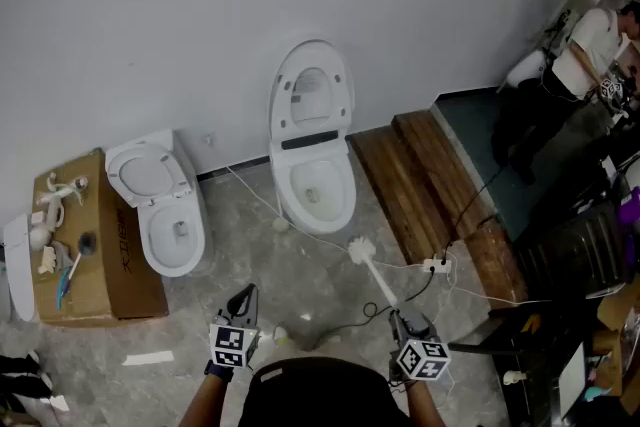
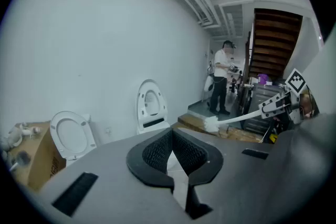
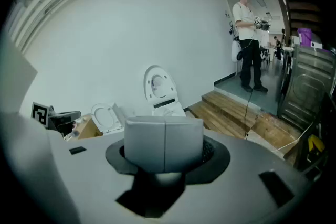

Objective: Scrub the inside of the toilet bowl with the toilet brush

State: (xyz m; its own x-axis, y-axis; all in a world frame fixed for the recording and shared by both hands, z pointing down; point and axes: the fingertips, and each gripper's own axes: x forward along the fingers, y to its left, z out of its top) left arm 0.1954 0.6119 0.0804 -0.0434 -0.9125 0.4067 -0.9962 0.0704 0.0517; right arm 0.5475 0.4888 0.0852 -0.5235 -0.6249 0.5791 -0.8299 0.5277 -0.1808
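A cardboard box (image 1: 128, 267) stands at the far left against the white wall, with a few small items lying on top that are too small to name. Just beside it is a small white toilet (image 1: 150, 240) with its seat and lid tipped up. On the marble-patterned floor below it, the left gripper (image 1: 245, 293) hangs with its jaw tips drawn together and nothing between them; its own view shows only a narrow slit between the ribbed pads. Further right, the larger toilet (image 1: 346, 195) sits against the wall with its lid (image 1: 312, 95) raised and the bowl open. The toilet brush (image 1: 372, 267) is outside the bowl: its white bristle head hangs in the air over the floor, near the bowl's front edge and a little to its right, with the handle slanting back down to the right gripper (image 1: 400, 319), whose jaws are clamped on the pale handle end. A white power strip (image 1: 437, 265) with trailing cables lies just right of the brush. Two wooden steps (image 1: 420, 170) run alongside. A person (image 1: 585, 55) stands at the far right.
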